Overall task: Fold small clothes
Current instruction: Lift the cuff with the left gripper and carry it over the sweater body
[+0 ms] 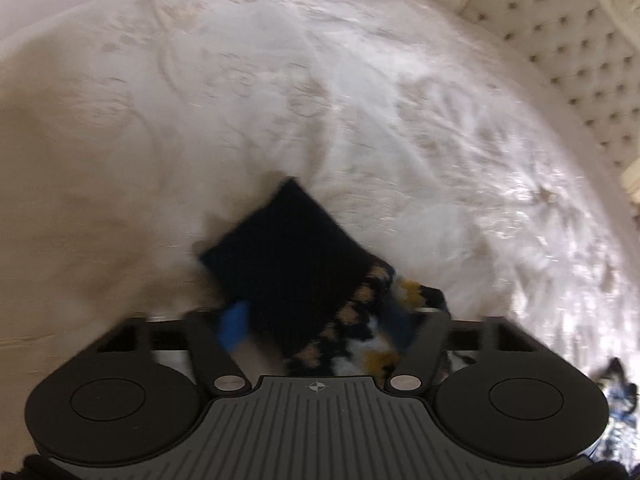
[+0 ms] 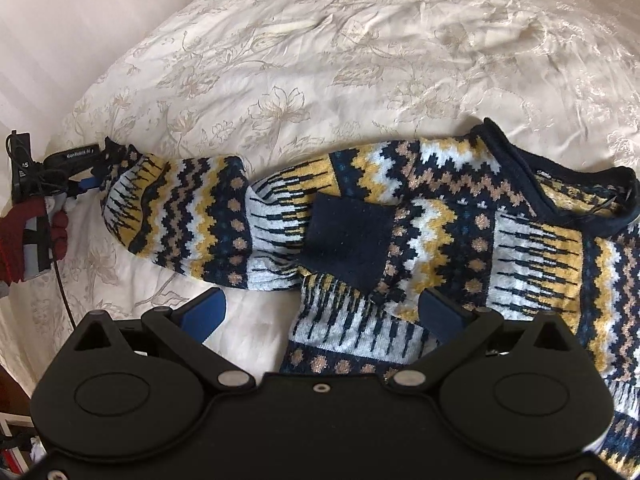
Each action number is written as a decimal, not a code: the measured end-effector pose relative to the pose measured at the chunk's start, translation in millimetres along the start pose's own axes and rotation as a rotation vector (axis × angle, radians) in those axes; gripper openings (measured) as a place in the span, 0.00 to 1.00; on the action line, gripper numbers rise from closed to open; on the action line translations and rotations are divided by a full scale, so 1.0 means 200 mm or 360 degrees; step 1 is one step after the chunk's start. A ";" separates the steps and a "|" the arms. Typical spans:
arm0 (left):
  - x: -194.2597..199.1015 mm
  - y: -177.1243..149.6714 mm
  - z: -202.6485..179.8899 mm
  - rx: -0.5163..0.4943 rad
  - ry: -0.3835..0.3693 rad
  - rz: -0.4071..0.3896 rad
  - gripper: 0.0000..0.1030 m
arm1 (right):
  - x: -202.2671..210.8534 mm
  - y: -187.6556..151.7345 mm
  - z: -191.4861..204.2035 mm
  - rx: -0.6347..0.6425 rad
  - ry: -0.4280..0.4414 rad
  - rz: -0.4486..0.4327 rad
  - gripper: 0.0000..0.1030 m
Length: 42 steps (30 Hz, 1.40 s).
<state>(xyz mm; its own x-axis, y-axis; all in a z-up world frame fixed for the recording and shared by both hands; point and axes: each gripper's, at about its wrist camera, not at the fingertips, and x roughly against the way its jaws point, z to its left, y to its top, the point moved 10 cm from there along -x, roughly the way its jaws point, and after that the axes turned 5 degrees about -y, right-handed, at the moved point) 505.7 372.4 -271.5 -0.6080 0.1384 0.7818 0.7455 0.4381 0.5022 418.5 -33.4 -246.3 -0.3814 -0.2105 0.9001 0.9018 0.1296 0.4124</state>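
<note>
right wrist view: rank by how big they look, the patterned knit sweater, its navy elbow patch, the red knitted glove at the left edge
1. Patterned knit sweater, clearly the largest.
2. Navy elbow patch.
3. Red knitted glove, smallest, though the frame edge cuts it off and it lies farther away, so ranks two and three are unsure.

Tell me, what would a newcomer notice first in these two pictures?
First the patterned sweater, navy, yellow and white, spread across the cream floral bedspread in the right wrist view. A plain navy patch lies on its middle. At the left edge, a hand in a red glove holds the left gripper at the sleeve's end.
</note>
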 end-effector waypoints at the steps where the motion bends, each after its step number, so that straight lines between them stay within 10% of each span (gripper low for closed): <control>1: 0.02 0.00 0.00 0.0007 0.0008 -0.0008 0.42 | 0.00 0.00 0.00 -0.0002 -0.0001 -0.0004 1.00; 3: 0.04 -0.01 -0.02 0.0003 -0.0057 -0.0007 0.21 | 0.02 0.00 0.00 -0.0004 -0.0003 -0.0011 1.00; 9: 0.17 0.01 -0.13 -0.0025 -0.0042 -0.0115 0.09 | 0.09 0.02 0.04 0.0021 0.0002 -0.0061 0.99; 27: 0.74 0.00 -0.85 -0.0104 -0.0337 -0.0382 0.08 | 0.36 -0.14 -0.10 -0.0117 0.0016 -0.0229 0.99; 42: 0.88 -0.24 -1.89 -0.0310 -0.0671 -0.0449 0.07 | 0.58 -0.39 -0.54 -0.0276 0.0079 -0.0333 1.00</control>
<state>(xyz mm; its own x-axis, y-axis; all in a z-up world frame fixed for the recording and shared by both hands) 466.2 39.4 -19.3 -0.8187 0.4012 0.4108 0.5500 0.3427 0.7616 325.2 -172.3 -189.3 -0.5566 -0.2629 0.7881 0.8273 -0.0887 0.5547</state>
